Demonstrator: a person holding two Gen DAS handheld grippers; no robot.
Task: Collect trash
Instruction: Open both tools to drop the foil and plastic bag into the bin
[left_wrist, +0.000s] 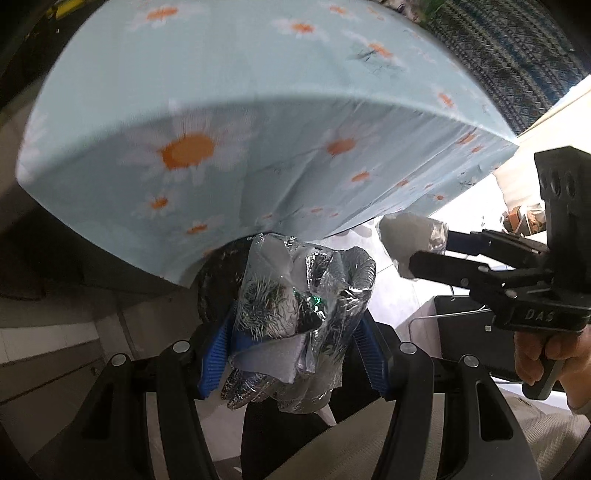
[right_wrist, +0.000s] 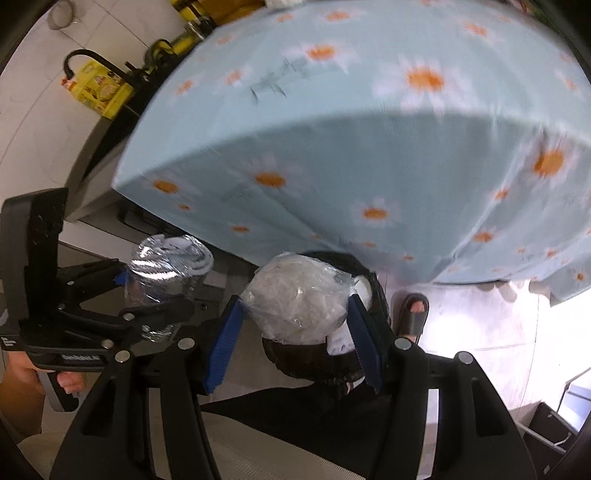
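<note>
Left gripper pinches a crumpled foil wrapper above the black bin, below the daisy tablecloth. Right gripper clamps a clear plastic wad directly over that bin.

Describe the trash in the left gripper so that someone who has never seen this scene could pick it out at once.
Find the daisy tablecloth; below its hanging edge two grippers hold trash. The left gripper pinches a crumpled silver foil wrapper between blue pads. Its mirror-like shine sets it apart from the dull white plastic wad in the right gripper.
</note>
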